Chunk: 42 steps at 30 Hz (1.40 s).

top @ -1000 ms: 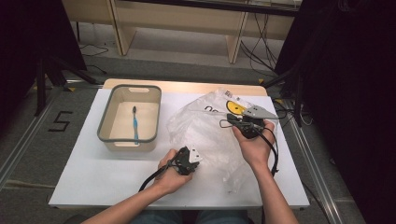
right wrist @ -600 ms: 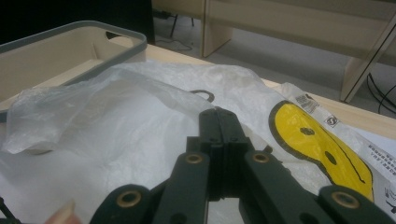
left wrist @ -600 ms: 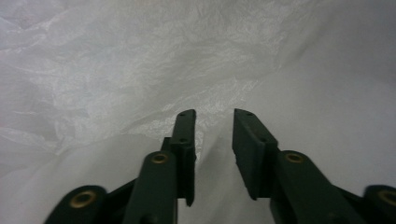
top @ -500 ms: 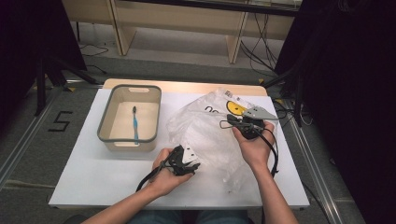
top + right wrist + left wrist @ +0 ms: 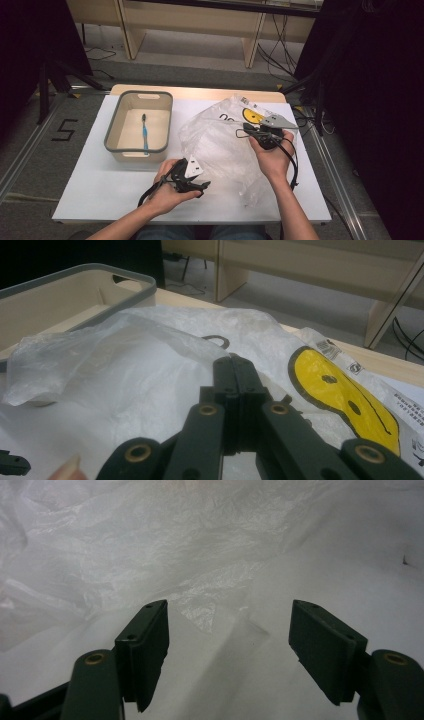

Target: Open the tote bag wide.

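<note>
Left gripper (image 5: 200,184): low in the frame's centre in the high view; its jaws have just been opening and now stand spread, nothing between them, the film's crinkled edge just beyond the pads (image 5: 147,645).
Step in hand: I judge it a re-grip of the bag's near edge. Best to slide one pad under a single layer where the film peaks, then close slowly so the sheet does not slip out.
Plastic bag (image 5: 225,145): mid-frame, right of centre, lying on the white table (image 5: 95,185). Thin, translucent, crumpled film, glossy in its folds; a yellow smiley print (image 5: 340,390) and a barcode label toward its upper right.
Right gripper (image 5: 250,132): right of centre, jaws pressed together, pinching a fold of the plastic bag as far as I can judge; holding that side steady gives the film some tension.
Basin (image 5: 112,140): upper left, well apart from the bag. Rigid beige tub, rounded corners, grey rim, cut-out handle.
Toothbrush (image 5: 145,135): lying inside the basin, slim blue handle, dark head.
</note>
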Motion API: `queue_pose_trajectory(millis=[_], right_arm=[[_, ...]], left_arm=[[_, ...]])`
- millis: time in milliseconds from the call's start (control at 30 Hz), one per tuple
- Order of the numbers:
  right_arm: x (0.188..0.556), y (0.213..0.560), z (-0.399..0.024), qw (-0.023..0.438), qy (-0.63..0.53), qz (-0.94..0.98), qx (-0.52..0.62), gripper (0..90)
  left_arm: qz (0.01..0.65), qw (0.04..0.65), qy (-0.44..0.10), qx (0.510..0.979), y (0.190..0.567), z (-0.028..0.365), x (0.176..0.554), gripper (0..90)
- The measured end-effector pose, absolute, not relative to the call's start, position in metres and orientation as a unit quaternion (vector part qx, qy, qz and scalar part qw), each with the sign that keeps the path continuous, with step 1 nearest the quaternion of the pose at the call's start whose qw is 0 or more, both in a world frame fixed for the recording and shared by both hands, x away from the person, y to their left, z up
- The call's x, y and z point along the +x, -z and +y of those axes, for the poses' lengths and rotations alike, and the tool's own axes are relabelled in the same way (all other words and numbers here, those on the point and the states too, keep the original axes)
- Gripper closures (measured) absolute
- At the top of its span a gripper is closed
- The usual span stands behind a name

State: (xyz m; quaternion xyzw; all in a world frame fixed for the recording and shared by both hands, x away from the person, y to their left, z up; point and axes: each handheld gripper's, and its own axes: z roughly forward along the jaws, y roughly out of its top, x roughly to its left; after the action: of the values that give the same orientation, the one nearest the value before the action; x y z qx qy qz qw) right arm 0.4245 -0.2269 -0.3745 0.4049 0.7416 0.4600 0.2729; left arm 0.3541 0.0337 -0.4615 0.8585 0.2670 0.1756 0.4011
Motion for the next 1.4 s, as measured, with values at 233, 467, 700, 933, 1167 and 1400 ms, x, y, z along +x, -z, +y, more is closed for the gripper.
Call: queue_pose_trajectory(millis=[233,467,700,933,1167,1400], right_arm=[[0.424,0.375,-0.226,0.274,-0.461,0.742,0.402,90.0],[0.424,0.375,-0.226,0.274,-0.461,0.742,0.403,90.0],[0.425,0.374,-0.226,0.274,-0.460,0.742,0.404,90.0],[0.425,0.374,-0.226,0.273,-0.460,0.741,0.406,90.0],[0.425,0.375,-0.226,0.273,-0.459,0.742,0.405,90.0],[0.425,0.375,-0.226,0.272,-0.459,0.741,0.407,90.0]], left_arm=[[0.265,0.403,-0.178,0.858,0.460,0.043,0.349,30.8],[0.270,0.405,-0.181,0.855,0.457,0.050,0.346,30.6],[0.282,0.408,-0.181,0.849,0.454,0.059,0.343,30.6],[0.291,0.411,-0.180,0.845,0.453,0.068,0.343,30.6],[0.300,0.416,-0.187,0.838,0.447,0.077,0.344,30.6],[0.316,0.424,-0.198,0.825,0.438,0.090,0.349,31.0]])
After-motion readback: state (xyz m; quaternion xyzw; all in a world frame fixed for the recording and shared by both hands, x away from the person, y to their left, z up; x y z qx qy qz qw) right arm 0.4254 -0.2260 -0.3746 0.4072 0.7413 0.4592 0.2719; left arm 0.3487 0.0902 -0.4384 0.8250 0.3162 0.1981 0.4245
